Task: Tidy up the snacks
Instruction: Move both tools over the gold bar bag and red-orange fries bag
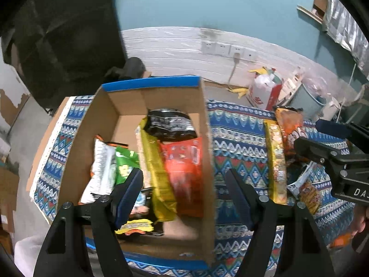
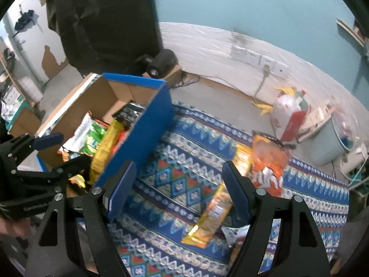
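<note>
A cardboard box with blue rim (image 1: 152, 84) (image 2: 138, 124) stands on a patterned cloth (image 1: 237, 138) (image 2: 184, 161). It holds several snack packs: a black one (image 1: 170, 124), an orange-red one (image 1: 186, 170), a long yellow one (image 1: 156, 175), a green one (image 1: 125, 161), a white one (image 1: 101, 173). My left gripper (image 1: 184, 184) is open and empty above the box's right side. On the cloth to the right lie a long yellow pack (image 1: 276, 161) (image 2: 216, 210) and an orange bag (image 1: 289, 120) (image 2: 268, 161). My right gripper (image 2: 178, 180) is open and empty above the cloth, beside the yellow pack.
A small white-and-orange pack (image 1: 304, 189) (image 2: 235, 233) lies near the yellow pack. A red-and-white bag (image 1: 265, 92) (image 2: 290, 113) and a grey bin (image 2: 329, 136) stand on the floor behind. A dark garment (image 1: 69, 34) hangs at left.
</note>
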Tool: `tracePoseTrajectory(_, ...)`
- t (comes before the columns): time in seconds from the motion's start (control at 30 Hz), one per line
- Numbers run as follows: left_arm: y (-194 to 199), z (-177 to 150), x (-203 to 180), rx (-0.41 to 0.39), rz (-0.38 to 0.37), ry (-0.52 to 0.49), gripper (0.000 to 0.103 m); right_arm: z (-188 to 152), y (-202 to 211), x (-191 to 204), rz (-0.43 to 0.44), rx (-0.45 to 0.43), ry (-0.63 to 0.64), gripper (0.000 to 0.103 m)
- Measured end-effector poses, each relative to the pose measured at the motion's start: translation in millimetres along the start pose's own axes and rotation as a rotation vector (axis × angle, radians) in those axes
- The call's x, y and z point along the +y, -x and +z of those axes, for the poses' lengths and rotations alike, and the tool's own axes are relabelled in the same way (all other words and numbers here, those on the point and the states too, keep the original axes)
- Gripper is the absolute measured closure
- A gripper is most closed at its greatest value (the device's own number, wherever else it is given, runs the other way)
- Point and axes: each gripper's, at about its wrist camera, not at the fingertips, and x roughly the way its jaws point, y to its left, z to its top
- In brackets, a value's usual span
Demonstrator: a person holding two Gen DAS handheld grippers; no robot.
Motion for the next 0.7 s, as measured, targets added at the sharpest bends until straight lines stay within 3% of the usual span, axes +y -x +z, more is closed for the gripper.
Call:
tracePoseTrajectory(0.3, -8, -2, -50, 0.028, -0.030, -0.086, 0.025, -28, 11, -48, -0.015, 0.029, -0.076, 0.026)
tracePoseTrajectory(0.7, -37, -11, -101, 0.104, -0.067, -0.149, 0.025, -83, -1, -118, -0.107, 0.125, -0.188, 0.026)
